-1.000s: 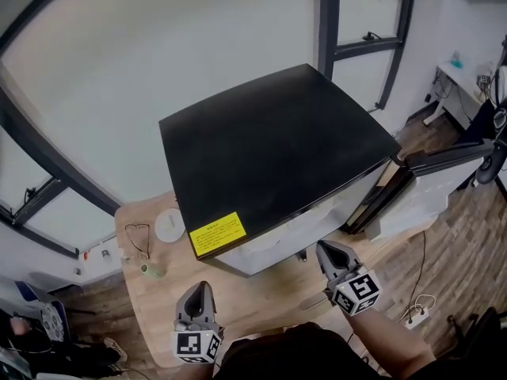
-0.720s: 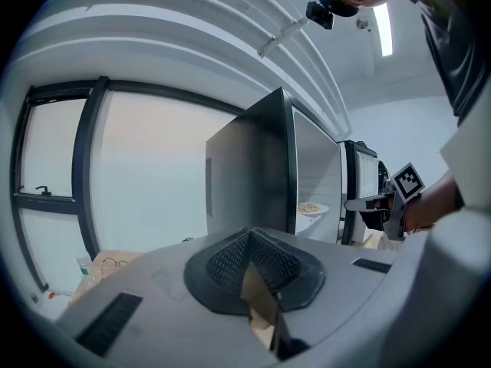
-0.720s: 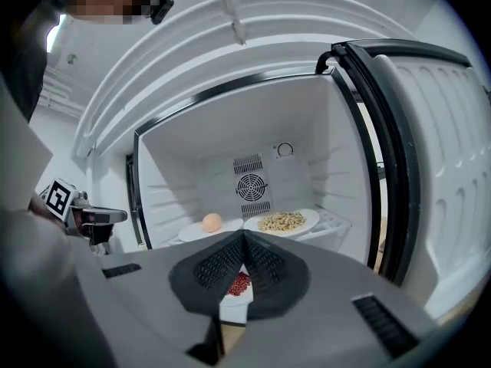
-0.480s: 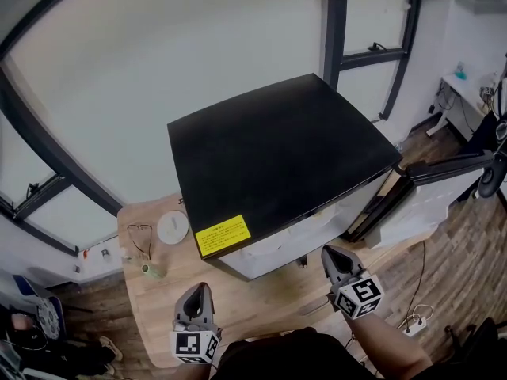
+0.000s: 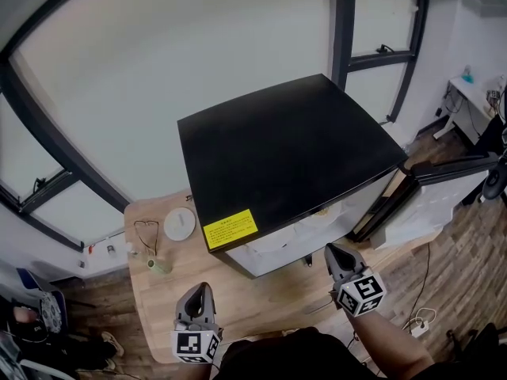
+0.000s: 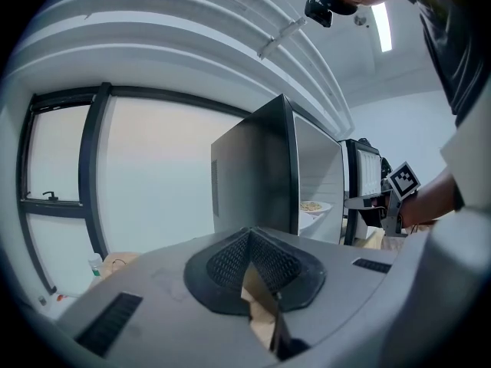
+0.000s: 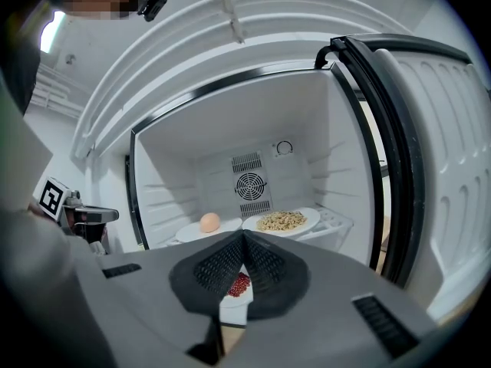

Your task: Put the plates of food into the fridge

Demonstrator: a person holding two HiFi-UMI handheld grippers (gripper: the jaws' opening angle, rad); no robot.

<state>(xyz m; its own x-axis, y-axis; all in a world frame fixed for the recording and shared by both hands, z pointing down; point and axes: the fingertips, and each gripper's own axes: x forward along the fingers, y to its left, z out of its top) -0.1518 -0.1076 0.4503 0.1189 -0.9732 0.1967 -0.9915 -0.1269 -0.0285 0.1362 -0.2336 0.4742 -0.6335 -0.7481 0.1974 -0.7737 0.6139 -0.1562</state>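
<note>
In the right gripper view the open fridge [image 7: 253, 167] holds three white plates. One carries a tan round food [image 7: 209, 222], one a heap of pale noodles [image 7: 281, 220], and a lower one has red bits [image 7: 239, 285], seen past my jaws. My right gripper [image 7: 244, 236] is shut and empty in front of the fridge opening [image 5: 329, 249]. My left gripper [image 5: 202, 290] hovers over the wooden table, also shut with nothing in it [image 6: 249, 234]. From the left gripper view the noodle plate [image 6: 311, 205] shows inside the fridge.
The fridge door [image 5: 444, 172] stands open to the right. The black fridge top [image 5: 285, 157] fills the middle. On the table's left lie a white round dish [image 5: 180, 222], a pair of glasses [image 5: 146, 232] and a small green bottle [image 5: 158, 266]. A window wall stands behind.
The head view has drifted, so the fridge sits a little further right. Both grippers stay shut in about the same places.
</note>
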